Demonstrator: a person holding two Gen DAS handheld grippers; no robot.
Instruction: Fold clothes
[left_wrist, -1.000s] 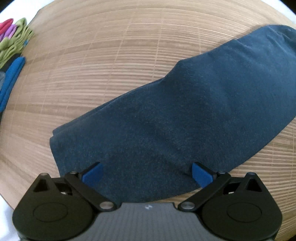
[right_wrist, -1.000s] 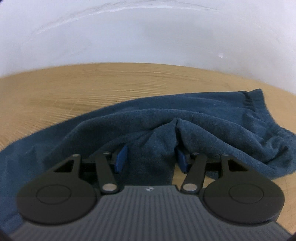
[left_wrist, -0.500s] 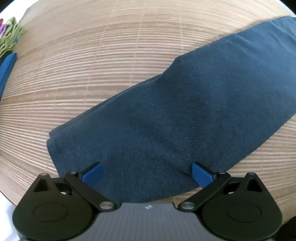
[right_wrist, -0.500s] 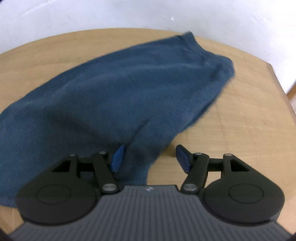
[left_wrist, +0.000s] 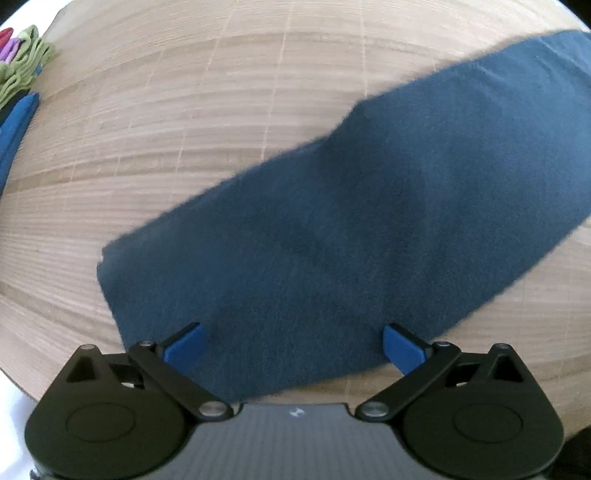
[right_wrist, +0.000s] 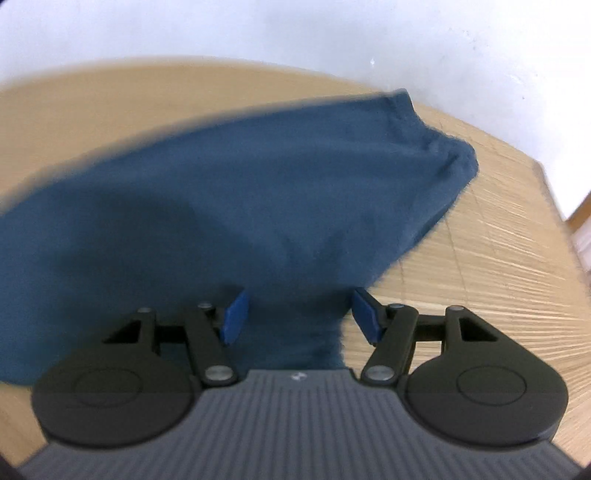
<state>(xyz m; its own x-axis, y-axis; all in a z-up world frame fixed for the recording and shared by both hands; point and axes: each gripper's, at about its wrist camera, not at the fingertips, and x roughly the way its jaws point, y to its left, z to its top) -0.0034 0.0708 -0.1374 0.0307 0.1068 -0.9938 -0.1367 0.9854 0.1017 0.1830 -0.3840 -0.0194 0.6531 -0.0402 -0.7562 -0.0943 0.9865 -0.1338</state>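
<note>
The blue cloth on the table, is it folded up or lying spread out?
Partly folded. The blue cloth lies long and mostly flat on the wooden table, with one layer doubled over another across its middle. How many layers, I cannot tell.

One dark blue garment (left_wrist: 369, 229) on one wooden table (left_wrist: 184, 129); one colourful clothes pile (left_wrist: 18, 70) at its edge

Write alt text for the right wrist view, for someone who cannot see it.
A dark blue garment lies spread on a wooden table, seen from just behind the right tool. Its blue-padded jaws stand wide open with cloth between them, not pinched. A white wall is behind.
</note>
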